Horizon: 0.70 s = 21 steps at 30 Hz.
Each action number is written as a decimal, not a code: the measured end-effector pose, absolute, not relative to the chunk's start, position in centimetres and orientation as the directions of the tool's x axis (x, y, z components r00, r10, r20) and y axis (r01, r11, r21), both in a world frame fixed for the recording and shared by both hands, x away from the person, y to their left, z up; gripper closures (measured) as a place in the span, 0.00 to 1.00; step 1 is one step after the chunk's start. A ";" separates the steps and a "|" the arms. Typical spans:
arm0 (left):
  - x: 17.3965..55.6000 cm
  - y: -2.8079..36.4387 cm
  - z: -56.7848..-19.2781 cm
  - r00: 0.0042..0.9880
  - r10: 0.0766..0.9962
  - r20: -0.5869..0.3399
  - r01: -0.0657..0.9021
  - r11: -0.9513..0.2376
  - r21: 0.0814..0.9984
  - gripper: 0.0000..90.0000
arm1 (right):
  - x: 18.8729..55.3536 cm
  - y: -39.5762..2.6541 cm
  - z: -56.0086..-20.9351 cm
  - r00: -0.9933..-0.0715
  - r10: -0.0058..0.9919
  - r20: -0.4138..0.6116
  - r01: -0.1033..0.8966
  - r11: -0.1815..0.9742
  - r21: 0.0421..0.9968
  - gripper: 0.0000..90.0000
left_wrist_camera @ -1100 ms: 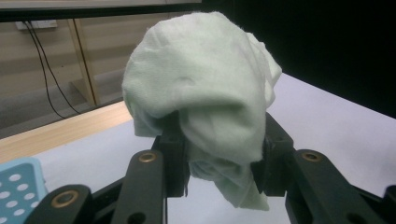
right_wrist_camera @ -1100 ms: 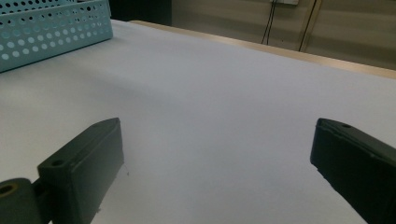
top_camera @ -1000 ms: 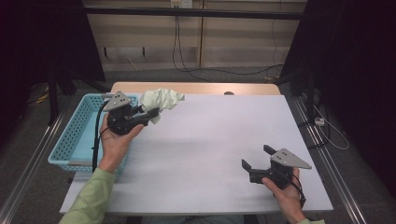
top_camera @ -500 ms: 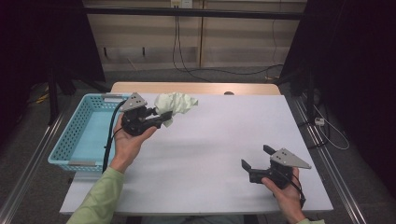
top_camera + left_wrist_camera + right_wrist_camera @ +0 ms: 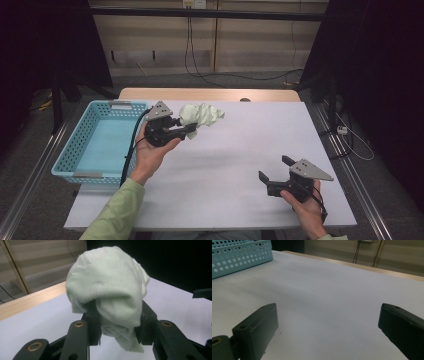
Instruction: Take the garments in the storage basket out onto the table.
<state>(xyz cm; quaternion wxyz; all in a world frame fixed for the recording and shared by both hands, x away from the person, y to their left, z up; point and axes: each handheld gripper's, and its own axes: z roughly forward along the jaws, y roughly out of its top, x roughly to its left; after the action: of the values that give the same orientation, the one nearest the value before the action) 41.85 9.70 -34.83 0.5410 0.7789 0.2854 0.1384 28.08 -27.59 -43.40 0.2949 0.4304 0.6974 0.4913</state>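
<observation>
Shifted from basket [image 5: 80, 145] toward desk's [image 5: 225, 170] far edge: left gripper [image 5: 186, 131] clamping pale green cloth [image 5: 201, 114]; right gripper [image 5: 272, 171] spread wide, near edge.

The bunched pale green cloth [image 5: 110, 290] is covering the left claw [image 5: 117, 322] tips; the basket [image 5: 239, 257] is being cut off by the right gripper view's edge.

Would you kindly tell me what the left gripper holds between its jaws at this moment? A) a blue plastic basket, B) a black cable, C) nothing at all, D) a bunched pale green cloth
D: in the left gripper view the jaws of the left gripper press on both sides of a bunched pale green cloth, held above the white table.
</observation>
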 end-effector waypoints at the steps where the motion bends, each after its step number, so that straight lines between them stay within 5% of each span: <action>1: 41.9 9.5 -34.9 0.801 0.591 -0.095 0.295 -0.250 0.922 0.69 | 28.1 -27.6 -43.4 -0.456 0.890 0.012 0.311 0.147 0.939 0.02; 21: 42.2 7.6 -37.9 0.807 0.582 -0.096 0.339 -0.324 0.883 0.69 | 28.0 -27.6 -43.4 -0.460 0.888 0.014 0.311 0.147 0.939 0.02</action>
<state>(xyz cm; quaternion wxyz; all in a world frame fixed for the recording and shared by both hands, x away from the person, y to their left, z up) 42.16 7.60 -37.86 0.5060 0.8047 0.2863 0.1203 28.02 -27.59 -43.41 0.2928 0.4292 0.6983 0.4924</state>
